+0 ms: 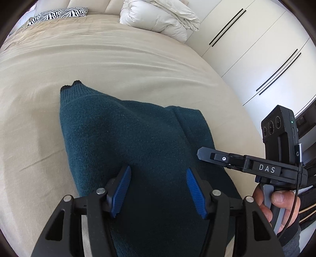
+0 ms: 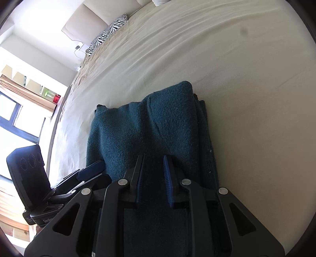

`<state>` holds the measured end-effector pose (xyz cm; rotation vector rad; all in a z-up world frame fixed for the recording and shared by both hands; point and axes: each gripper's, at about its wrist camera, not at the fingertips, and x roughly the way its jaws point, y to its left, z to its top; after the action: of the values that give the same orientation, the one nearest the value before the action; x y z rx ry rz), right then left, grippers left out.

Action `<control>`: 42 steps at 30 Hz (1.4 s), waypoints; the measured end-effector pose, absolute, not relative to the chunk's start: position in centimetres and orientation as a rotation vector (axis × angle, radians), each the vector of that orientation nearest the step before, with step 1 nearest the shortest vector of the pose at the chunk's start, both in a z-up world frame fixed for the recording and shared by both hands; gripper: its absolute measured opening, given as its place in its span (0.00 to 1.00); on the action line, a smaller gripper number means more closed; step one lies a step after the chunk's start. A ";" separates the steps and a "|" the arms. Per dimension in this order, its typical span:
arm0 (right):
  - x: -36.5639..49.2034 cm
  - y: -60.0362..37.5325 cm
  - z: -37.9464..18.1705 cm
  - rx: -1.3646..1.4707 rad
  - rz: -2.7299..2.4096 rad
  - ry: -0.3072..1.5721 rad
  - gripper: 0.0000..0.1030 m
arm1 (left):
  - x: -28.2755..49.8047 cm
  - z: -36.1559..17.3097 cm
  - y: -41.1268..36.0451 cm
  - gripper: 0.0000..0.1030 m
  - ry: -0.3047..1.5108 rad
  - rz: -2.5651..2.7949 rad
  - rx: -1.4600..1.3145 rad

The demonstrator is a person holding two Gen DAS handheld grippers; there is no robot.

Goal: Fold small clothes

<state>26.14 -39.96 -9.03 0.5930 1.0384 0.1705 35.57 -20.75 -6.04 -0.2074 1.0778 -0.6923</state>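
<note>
A dark teal knit garment (image 1: 126,134) lies folded in layers on the beige bed sheet (image 1: 98,65); its ribbed cuff end points away from me. My left gripper (image 1: 158,169) hovers over the garment's near part, blue pads wide apart, nothing pinched between them. My right gripper (image 2: 153,158) stands over the garment (image 2: 138,126) with its pads a narrow gap apart; only flat cloth below shows through the gap. In the left wrist view the right gripper (image 1: 199,153) reaches in from the right over the garment's edge, its tip bare, held by a hand (image 1: 276,199).
A white duvet (image 1: 158,17) is bunched at the head of the bed beside a zebra-print pillow (image 1: 59,14). White wardrobe doors (image 1: 266,49) stand along the right of the bed. A window (image 2: 11,118) and shelves lie on the other side.
</note>
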 end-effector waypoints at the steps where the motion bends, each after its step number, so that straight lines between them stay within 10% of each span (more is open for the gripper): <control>1: 25.6 -39.7 -8.3 0.594 0.195 1.012 0.19 | 35.0 -5.4 -20.5 0.59 1.067 -0.702 -0.219; 14: 21.3 -40.5 -9.4 0.632 0.216 0.966 0.21 | 33.1 -6.0 -20.7 0.61 1.026 -0.693 -0.168; 18: 19.5 -43.3 -6.7 0.613 0.148 0.877 0.78 | 31.9 -4.3 -16.2 0.88 0.931 -0.624 -0.286; 19: 19.4 -44.2 -6.5 0.608 0.118 0.870 0.79 | 31.8 -4.3 -15.2 0.91 0.924 -0.597 -0.309; 24: 20.7 -45.4 -8.9 0.633 0.153 1.023 0.77 | 33.0 -7.5 -13.2 0.91 1.065 -0.585 -0.376; 31: 23.3 -44.4 -12.4 0.712 0.227 1.112 0.40 | 34.2 -10.4 -14.1 0.89 1.184 -0.688 -0.495; 34: 24.6 -43.5 -13.2 0.691 0.239 1.145 0.40 | 35.0 -10.6 -15.7 0.87 1.209 -0.676 -0.454; 42: 24.6 -39.3 -10.2 0.374 0.109 1.153 0.22 | 34.0 -9.3 -16.6 0.50 1.181 -0.589 -0.317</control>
<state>24.57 -39.33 -10.16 0.3736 1.1530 0.1091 33.96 -16.62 -9.27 -0.3171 1.1807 -0.5887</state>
